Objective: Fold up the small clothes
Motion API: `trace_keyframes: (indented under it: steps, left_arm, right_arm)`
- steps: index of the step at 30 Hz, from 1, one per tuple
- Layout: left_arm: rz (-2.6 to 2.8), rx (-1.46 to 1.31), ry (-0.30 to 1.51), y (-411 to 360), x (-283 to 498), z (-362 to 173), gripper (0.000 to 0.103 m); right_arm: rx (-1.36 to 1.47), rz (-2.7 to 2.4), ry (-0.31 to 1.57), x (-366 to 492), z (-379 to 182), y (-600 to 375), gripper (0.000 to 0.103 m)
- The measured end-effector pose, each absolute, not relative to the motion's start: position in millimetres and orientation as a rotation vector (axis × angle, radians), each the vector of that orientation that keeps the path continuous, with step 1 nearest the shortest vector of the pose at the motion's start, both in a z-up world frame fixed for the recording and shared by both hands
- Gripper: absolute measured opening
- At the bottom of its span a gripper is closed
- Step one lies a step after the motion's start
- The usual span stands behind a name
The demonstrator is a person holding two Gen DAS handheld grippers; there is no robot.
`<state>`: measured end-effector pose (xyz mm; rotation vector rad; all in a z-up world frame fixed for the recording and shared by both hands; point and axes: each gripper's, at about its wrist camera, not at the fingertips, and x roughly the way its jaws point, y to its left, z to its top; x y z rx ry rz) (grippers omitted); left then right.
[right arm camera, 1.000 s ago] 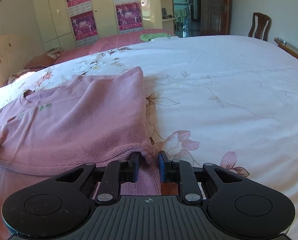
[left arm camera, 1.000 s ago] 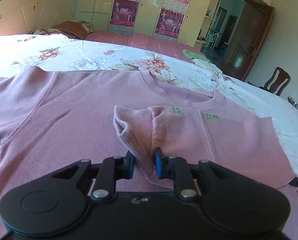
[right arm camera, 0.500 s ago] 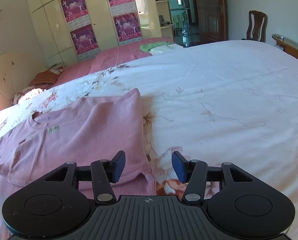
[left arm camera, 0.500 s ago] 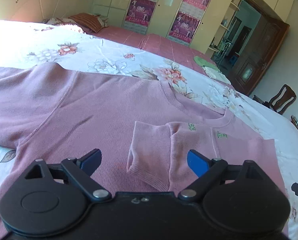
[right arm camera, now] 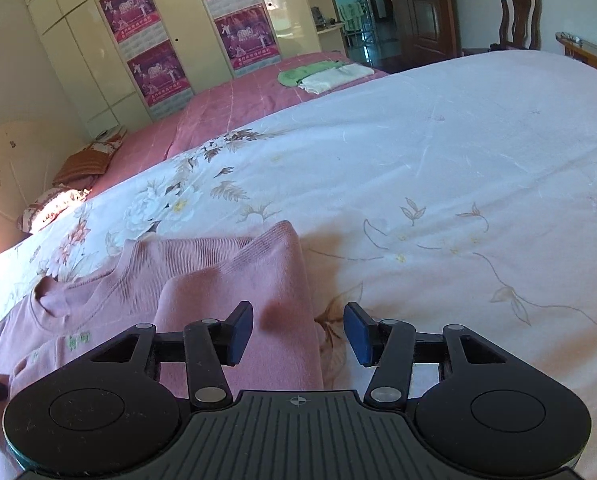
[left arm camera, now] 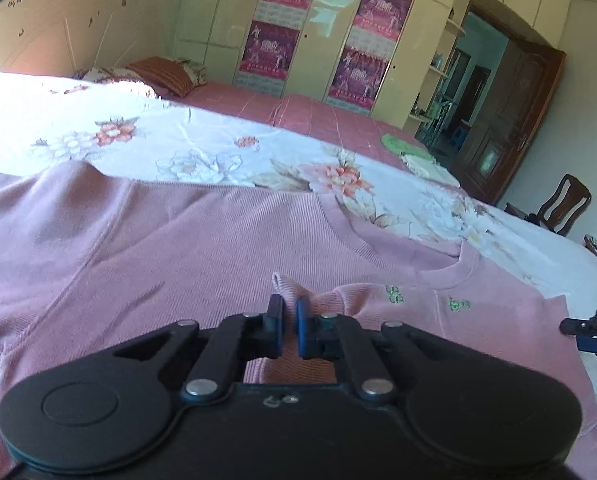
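Right gripper (right arm camera: pixel 298 332), jaws spread, over pink sweater (right arm camera: pixel 234 280)

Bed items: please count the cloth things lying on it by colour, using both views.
Pink: 1, the sweater, cuff pinched by the left gripper
Green: 1, the green cloth
White: 1, the white cloth
Total: 3

A: What can't you see?

B: The pink sweater (left arm camera: pixel 218 248) runs off the picture's left edge, and the left claw's (left arm camera: pixel 289 322) black body hides its near part.

A: And those posters (right arm camera: pixel 154 44) far ahead?

B: Too small to read.
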<state>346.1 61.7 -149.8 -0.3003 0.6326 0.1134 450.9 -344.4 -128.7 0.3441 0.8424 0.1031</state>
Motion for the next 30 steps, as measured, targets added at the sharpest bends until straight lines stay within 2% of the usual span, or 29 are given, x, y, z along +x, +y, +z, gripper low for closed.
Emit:
trace_keyframes:
  steps: [3, 4, 5, 10, 12, 14, 18, 20, 21, 23, 26, 30]
  left_arm:
    - [0.155, -0.313, 0.584, 67.2, 334.0, -147.2, 0.006]
    - [0.174, -0.308, 0.589, 68.8, 333.8, -150.7, 0.006]
    - [0.178, -0.308, 0.621, 70.7, 338.0, -157.1, 0.006]
    - [0.185, -0.216, 0.693, 64.7, 352.3, -166.5, 0.009]
    - [0.203, -0.243, 0.697, 68.2, 348.5, -159.2, 0.020]
    - [0.217, -0.266, 0.654, 73.3, 336.1, -148.0, 0.026]
    - [0.167, -0.240, 0.605, 66.0, 324.5, -129.5, 0.035]
    - [0.110, -0.228, 0.625, 53.9, 330.0, -129.7, 0.043]
    - [0.085, -0.223, 0.639, 47.4, 334.0, -131.7, 0.043]
    - [0.044, -0.193, 0.686, 34.5, 343.6, -141.2, 0.052]
    - [0.057, -0.148, 0.764, 28.3, 353.0, -163.6, 0.055]
    - [0.064, -0.099, 0.765, 28.7, 345.2, -161.0, 0.055]
  right_arm:
    - [0.355, 0.114, 0.846, 462.6, -132.1, -343.3, 0.051]
    - [0.363, 0.126, 0.847, 464.5, -132.0, -342.7, 0.037]
    - [0.373, 0.142, 0.855, 465.9, -132.5, -341.6, 0.007]
    - [0.257, 0.087, 0.838, 463.1, -136.0, -331.6, 0.006]
    - [0.264, 0.080, 0.839, 462.6, -133.9, -333.1, 0.006]
    - [0.237, 0.047, 0.817, 455.9, -126.4, -332.9, 0.013]
    - [0.197, 0.084, 0.754, 437.7, -105.1, -323.9, 0.013]
    - [0.178, 0.141, 0.749, 432.5, -100.3, -308.3, 0.013]
    - [0.157, 0.157, 0.755, 430.5, -100.4, -300.1, 0.013]
    - [0.121, 0.185, 0.775, 426.3, -105.8, -284.6, 0.013]
    - [0.069, 0.170, 0.828, 425.3, -122.7, -275.3, 0.013]
    - [0.089, 0.161, 0.849, 420.6, -127.4, -284.6, 0.013]
